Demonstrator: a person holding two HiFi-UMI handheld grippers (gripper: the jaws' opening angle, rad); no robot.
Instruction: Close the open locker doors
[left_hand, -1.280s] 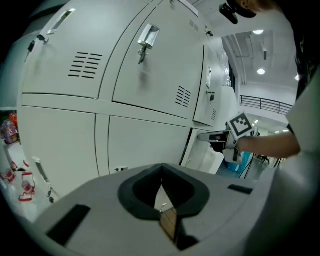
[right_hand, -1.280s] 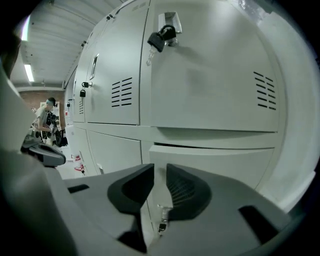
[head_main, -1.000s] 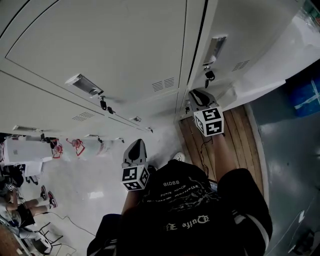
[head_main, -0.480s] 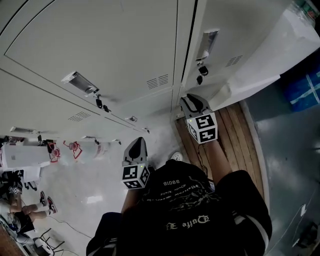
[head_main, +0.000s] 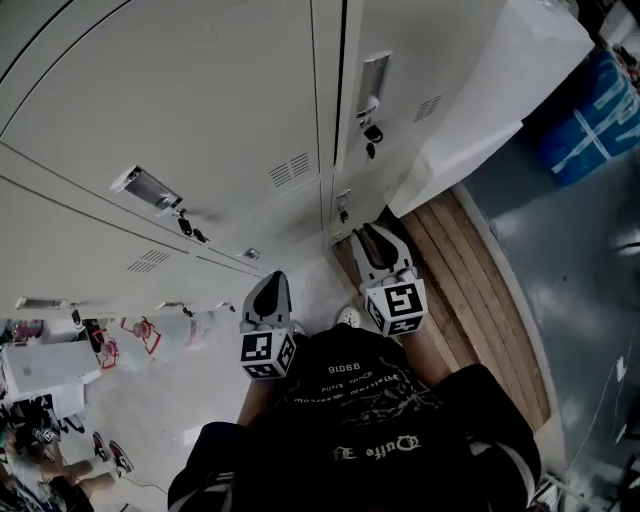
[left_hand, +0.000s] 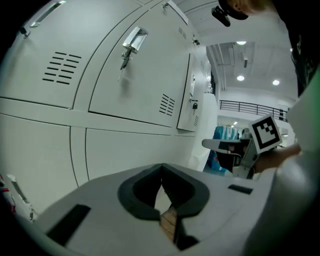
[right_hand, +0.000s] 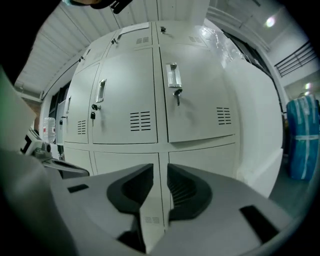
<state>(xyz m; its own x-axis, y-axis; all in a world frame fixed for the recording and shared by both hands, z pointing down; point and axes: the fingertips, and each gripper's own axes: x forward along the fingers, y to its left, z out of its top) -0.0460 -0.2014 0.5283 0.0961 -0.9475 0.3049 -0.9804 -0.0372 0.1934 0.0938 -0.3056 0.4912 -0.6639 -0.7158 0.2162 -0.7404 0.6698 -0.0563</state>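
Holding L gripper (left_hand: 161, 170) shut, empty, near left. Holding R gripper (right_hand: 160, 175) w/ jaws just been opening, slim gap, nothing btwn. Facing lockers (right_hand: 125, 100) on far side, not touching; all doors (right_hand: 200, 100) seen flush shut.

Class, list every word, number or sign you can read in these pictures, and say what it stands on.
Nothing reads clearly.
Black shirt: white print, upside down, too blurred.
Blue bundle: white marks, unreadable.
Marker cubes: square patterns, no words.
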